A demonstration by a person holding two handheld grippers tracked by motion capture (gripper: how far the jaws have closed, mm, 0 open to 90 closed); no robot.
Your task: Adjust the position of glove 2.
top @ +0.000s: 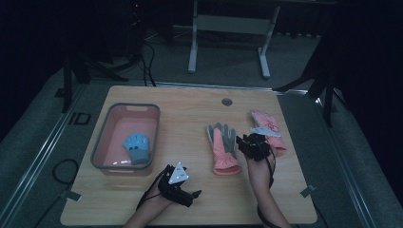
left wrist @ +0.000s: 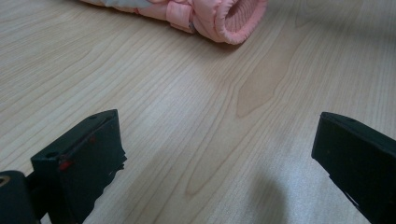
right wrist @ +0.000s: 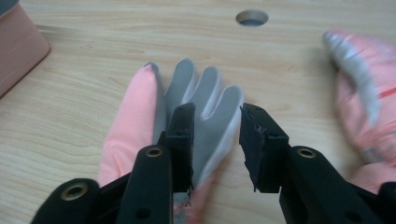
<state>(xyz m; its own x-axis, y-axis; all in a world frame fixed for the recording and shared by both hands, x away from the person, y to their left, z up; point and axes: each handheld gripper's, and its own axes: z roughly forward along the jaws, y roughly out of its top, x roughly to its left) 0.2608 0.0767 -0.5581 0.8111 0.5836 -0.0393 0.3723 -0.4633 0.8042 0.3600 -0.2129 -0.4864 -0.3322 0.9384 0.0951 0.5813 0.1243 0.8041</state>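
While the right gripper point(right wrist: 215, 135) hovers with jaws partly apart and holding nothing, the pink-and-grey glove point(top: 222, 147) lies flat just beyond them at mid-table, long axis running near to far (grey fingers far, padded pink cuff near). Resting wide open, the left gripper point(top: 178, 183) sits farther off.

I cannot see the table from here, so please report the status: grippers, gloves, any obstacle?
Left gripper open, above bare table. Right gripper open over the pink-and-grey glove, not gripping. Blue glove in the bin. Nothing in the way.
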